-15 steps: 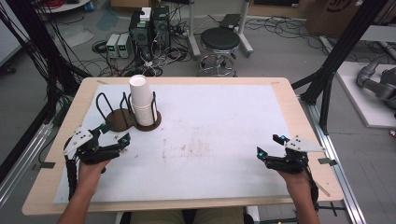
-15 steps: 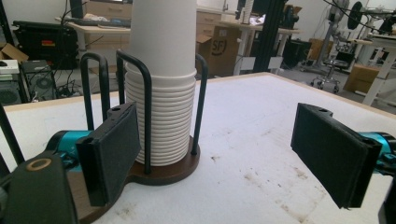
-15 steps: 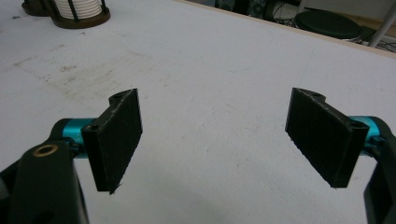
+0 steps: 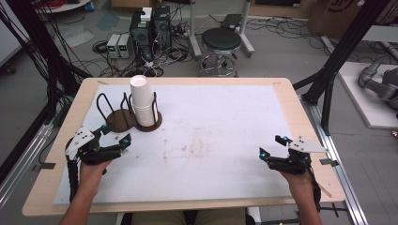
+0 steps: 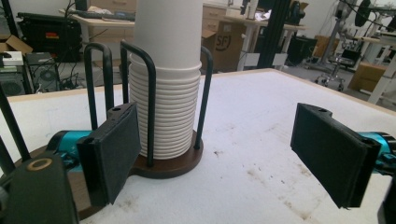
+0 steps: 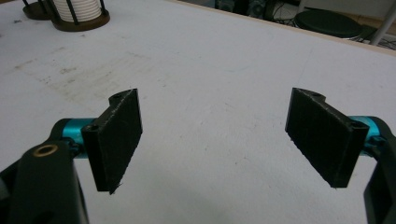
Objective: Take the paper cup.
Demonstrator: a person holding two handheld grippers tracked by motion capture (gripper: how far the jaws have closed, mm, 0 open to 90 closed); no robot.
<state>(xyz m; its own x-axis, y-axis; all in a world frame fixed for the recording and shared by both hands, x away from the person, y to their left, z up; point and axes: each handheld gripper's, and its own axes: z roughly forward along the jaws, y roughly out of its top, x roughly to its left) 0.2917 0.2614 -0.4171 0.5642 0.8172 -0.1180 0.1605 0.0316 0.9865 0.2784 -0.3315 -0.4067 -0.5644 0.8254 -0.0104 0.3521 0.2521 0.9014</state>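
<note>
Cup stack [image 4: 142,101] in wire holder [image 4: 149,123], empty holder [image 4: 118,121] beside

White paper cup stack [image 4: 142,101] stands upright, nested, within a black wire holder [image 4: 151,123] on a brown base, far left on the tabletop [image 4: 225,136].

The left gripper [image 4: 116,134] has crept a little up the tabletop [image 4: 225,140] toward the wire cup holder [image 4: 123,115] and its stack of white paper cups [image 4: 143,101] (its fingers [image 5: 114,151] stand wide apart, nothing between them), now just short of the holder's brown base.
</note>
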